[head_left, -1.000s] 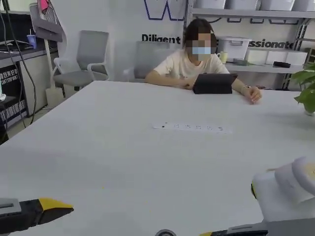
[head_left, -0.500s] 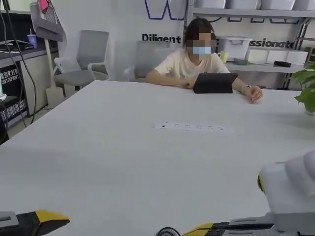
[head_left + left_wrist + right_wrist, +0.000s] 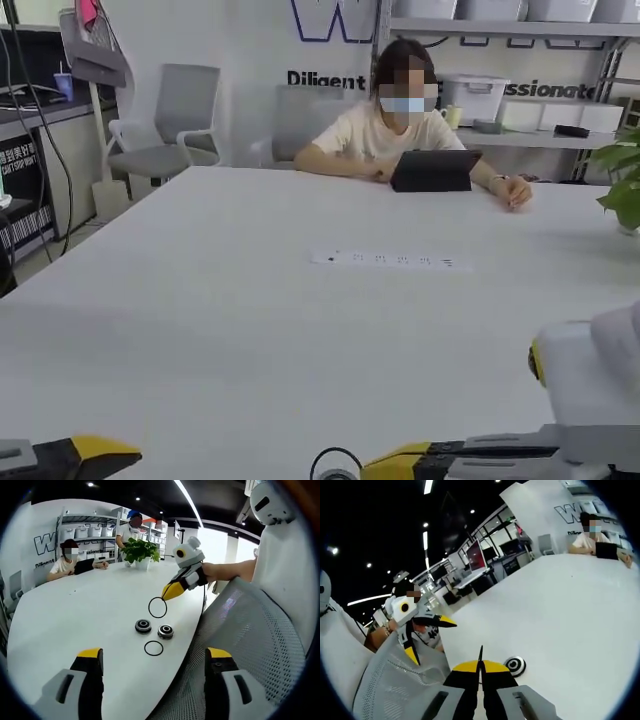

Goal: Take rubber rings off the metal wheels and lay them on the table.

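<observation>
My right tongs [image 3: 480, 667] are pinched together on a rubber ring [image 3: 149, 608]. They grip it at its upper edge, so the loop hangs free below the tips, off the tabletop [image 3: 75, 610]. In the right gripper view it shows edge-on, as a thin dark line between the closed tips. I hold it by the rim because, as I judge it, a limp loop carried that way can be lowered until its bottom touches and then let fall flat.

The ring hangs above the near edge of the tabletop, just right of the two metal wheels [image 3: 143, 626] [image 3: 165, 631]. The wheels sit side by side, close together but apart. Another ring [image 3: 145, 648] lies flat just beside them, on the side toward my left tongs [image 3: 153, 656], touching neither wheel. I reckon the hanging one belongs in the bare space near it, where it cannot roll or get mixed up with the wheels.

My left tongs are spread apart and hold nothing. They sit low at the near left and point across at the wheels, placed to steady a wheel if needed. I cannot tell whether either wheel carries another ring.
</observation>
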`<state>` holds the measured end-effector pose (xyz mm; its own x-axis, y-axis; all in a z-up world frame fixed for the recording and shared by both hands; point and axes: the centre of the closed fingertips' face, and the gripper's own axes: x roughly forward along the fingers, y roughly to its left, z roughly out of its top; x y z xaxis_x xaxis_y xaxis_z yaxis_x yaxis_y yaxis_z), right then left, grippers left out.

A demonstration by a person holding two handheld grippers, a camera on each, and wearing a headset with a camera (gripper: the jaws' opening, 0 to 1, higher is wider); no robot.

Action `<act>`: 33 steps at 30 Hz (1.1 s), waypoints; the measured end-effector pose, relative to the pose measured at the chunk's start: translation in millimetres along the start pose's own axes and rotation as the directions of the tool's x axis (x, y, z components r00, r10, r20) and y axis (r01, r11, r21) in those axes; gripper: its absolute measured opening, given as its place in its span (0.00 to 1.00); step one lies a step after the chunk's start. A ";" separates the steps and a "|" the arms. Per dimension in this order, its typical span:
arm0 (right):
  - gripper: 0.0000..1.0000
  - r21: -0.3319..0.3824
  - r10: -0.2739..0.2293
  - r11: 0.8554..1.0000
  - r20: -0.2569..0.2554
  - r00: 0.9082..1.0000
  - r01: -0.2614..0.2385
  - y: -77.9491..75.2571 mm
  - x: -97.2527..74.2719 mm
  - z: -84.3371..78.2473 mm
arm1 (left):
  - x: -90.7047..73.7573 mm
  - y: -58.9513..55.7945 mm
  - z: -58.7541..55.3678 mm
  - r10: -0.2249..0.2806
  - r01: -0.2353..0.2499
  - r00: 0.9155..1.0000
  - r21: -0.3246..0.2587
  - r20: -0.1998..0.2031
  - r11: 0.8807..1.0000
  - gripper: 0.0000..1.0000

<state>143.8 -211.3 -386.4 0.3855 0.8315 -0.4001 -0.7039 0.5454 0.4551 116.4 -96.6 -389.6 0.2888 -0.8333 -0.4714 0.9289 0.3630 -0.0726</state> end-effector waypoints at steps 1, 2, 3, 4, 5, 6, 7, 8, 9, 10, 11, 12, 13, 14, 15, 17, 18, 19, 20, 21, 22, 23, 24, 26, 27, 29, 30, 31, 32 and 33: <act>0.00 -0.001 0.000 1.000 0.002 1.000 0.000 0.6 -0.1 0.6 | 0.0 0.0 0.0 0.000 0.000 1.000 0.000 0.000 1.000 0.82; 0.00 -0.002 0.000 1.000 0.005 1.000 0.000 1.1 -0.2 1.4 | 0.1 -0.1 -0.1 0.000 0.000 1.000 -0.001 -0.001 1.000 0.82; 0.00 -0.002 0.002 1.000 0.007 1.000 -0.002 1.2 -0.1 2.1 | 0.1 -0.1 -0.2 0.000 0.000 1.000 -0.001 -0.002 1.000 0.82; 0.00 -0.001 0.003 1.000 0.011 1.000 -0.003 1.6 -0.1 2.9 | 0.1 0.0 -0.5 0.001 -0.001 1.000 0.000 -0.003 1.000 0.82; 0.00 0.000 0.004 1.000 0.014 1.000 -0.004 2.3 0.0 3.8 | 0.1 0.0 -0.6 0.001 -0.001 1.000 0.000 -0.004 1.000 0.81; 0.00 0.000 0.006 1.000 0.017 1.000 -0.006 3.1 0.0 4.7 | 0.1 0.0 -0.7 0.001 -0.001 1.000 0.000 -0.004 1.000 0.81; 0.00 0.001 0.007 1.000 0.020 1.000 -0.007 3.9 0.0 5.7 | 0.1 0.0 -0.8 0.002 -0.002 1.000 0.000 -0.005 1.000 0.81; 0.00 0.001 0.010 1.000 0.022 1.000 -0.010 4.9 0.3 6.3 | 0.3 0.1 -1.1 0.001 -0.001 1.000 -0.001 -0.006 1.000 0.81; 0.00 0.001 0.012 1.000 0.023 1.000 -0.012 5.6 0.6 6.6 | 0.3 0.1 -1.3 0.001 -0.001 1.000 -0.001 -0.007 1.000 0.81; 0.00 0.001 0.014 1.000 0.024 1.000 -0.014 6.4 1.0 6.9 | 0.4 0.4 -1.6 0.002 -0.002 1.000 0.000 -0.009 1.000 0.81; 0.00 -0.001 0.016 1.000 0.023 1.000 -0.016 7.2 1.5 6.9 | 0.4 0.3 -1.7 0.002 -0.002 1.000 0.001 -0.009 1.000 0.81; 0.00 -0.003 0.017 1.000 0.022 1.000 -0.017 7.8 1.8 6.9 | 0.6 0.1 -1.8 0.000 0.000 1.000 0.000 -0.010 1.000 0.81; 0.00 -0.005 0.019 1.000 0.022 1.000 -0.018 8.6 2.3 7.1 | 0.7 0.0 -1.8 0.000 0.000 1.000 -0.001 -0.010 1.000 0.81; 0.00 -0.006 0.020 1.000 0.021 1.000 -0.020 9.1 2.5 7.2 | 0.8 0.1 -1.9 -0.001 0.001 1.000 -0.002 -0.010 1.000 0.81; 0.00 -0.007 0.022 1.000 0.022 1.000 -0.022 9.7 3.0 7.3 | 0.9 0.3 -1.9 0.000 0.000 1.000 -0.002 -0.010 1.000 0.81; 0.00 -0.007 0.026 1.000 0.021 0.999 -0.026 10.8 3.4 7.3 | 0.9 0.7 -1.9 0.001 -0.001 1.000 -0.005 -0.010 1.000 0.81; 0.00 -0.008 0.028 1.000 0.021 0.999 -0.027 11.3 3.7 7.4 | 0.9 0.6 -1.9 0.000 0.000 1.000 -0.006 -0.009 1.000 0.81; 0.00 -0.009 0.029 1.000 0.020 0.999 -0.029 11.8 4.0 7.5 | 1.0 0.6 -2.0 0.000 0.000 1.000 -0.007 -0.009 1.000 0.81; 0.00 -0.010 0.030 0.999 0.019 0.999 -0.030 12.7 4.5 7.4 | 1.1 0.6 -2.2 -0.001 0.001 1.000 -0.006 -0.010 1.000 0.81; 0.00 -0.012 0.032 0.999 0.018 0.999 -0.032 13.6 4.9 7.3 | 1.1 0.6 -2.4 -0.001 0.001 1.000 -0.006 -0.011 1.000 0.81; 0.00 -0.015 0.034 0.999 0.015 0.999 -0.034 15.2 5.7 7.2 | 1.2 0.6 -2.7 -0.001 0.001 1.000 -0.006 -0.012 1.000 0.81; 0.00 -0.018 0.036 0.999 0.014 0.999 -0.036 16.2 6.3 7.2 | 1.2 0.5 -2.8 -0.001 0.001 1.000 -0.005 -0.013 1.000 0.81; 0.00 -0.020 0.038 0.999 0.012 0.999 -0.038 17.3 7.0 7.2 | 1.2 0.5 -2.8 -0.001 0.001 1.000 -0.005 -0.013 1.000 0.81; 0.00 -0.025 0.044 0.999 0.009 0.999 -0.044 19.9 8.5 7.0 | 1.3 0.6 -2.9 0.000 0.000 1.000 -0.006 -0.013 1.000 0.81; 0.00 -0.027 0.048 0.998 0.005 0.999 -0.047 21.7 9.4 6.6 | 1.3 0.7 -3.0 0.000 0.000 1.000 -0.006 -0.013 1.000 0.81; 0.00 -0.032 0.051 0.998 0.000 0.999 -0.051 22.8 10.7 5.9 | 1.3 0.8 -2.9 0.000 0.000 1.000 -0.006 -0.013 1.000 0.81; 0.00 -0.035 0.054 0.998 -0.004 0.999 -0.054 23.8 11.6 5.2 | 1.3 0.9 -3.0 0.000 0.000 1.000 -0.007 -0.013 1.000 0.81; 0.00 -0.038 0.055 0.998 -0.007 0.998 -0.056 24.3 12.1 4.8 | 1.4 1.0 -3.1 0.000 0.000 1.000 -0.007 -0.013 1.000 0.81; 0.00 -0.041 0.057 0.997 -0.010 0.998 -0.058 25.3 12.8 4.3 | 1.4 1.0 -3.3 0.000 0.000 1.000 -0.007 -0.014 1.000 0.81; 0.00 -0.043 0.059 0.997 -0.012 0.998 -0.059 26.0 13.3 3.9 | 1.5 1.1 -3.4 0.000 0.000 1.000 -0.007 -0.014 1.000 0.81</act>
<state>133.0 -185.7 -376.8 0.3364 0.8608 -0.3820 -0.7502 0.4902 0.4438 117.0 -96.0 -393.4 0.2852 -0.8273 -0.4839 0.9274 0.3658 -0.0788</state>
